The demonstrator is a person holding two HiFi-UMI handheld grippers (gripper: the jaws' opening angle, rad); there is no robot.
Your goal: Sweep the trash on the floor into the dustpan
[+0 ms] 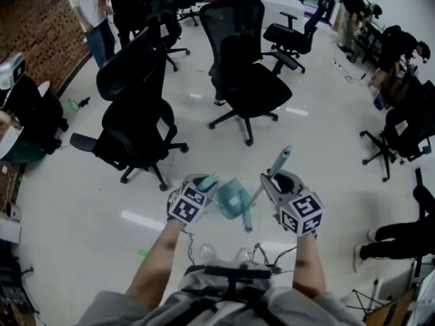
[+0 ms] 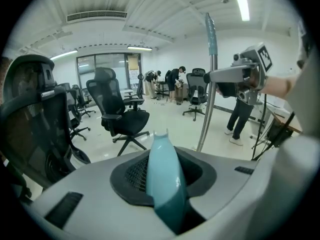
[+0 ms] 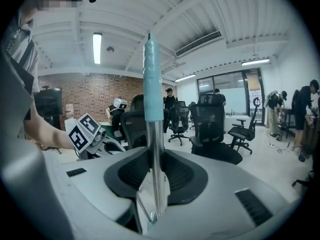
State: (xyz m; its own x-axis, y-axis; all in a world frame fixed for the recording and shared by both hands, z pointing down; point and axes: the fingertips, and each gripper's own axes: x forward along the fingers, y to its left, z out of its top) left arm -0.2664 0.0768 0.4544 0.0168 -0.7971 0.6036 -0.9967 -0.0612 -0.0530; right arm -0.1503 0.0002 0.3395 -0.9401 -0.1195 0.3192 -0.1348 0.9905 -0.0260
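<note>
The left hand-held gripper [image 1: 204,182] clamps the teal dustpan [image 1: 234,199] by its handle while, at its 3 o'clock, the right hand-held gripper [image 1: 279,182] grips the broom pole [image 1: 280,160] (office chairs [image 1: 248,80] at 12 o'clock).

Glossy pale floor [image 1: 326,134] with scattered black office chairs [image 1: 248,87] and one small green scrap [image 1: 143,252] on it
</note>
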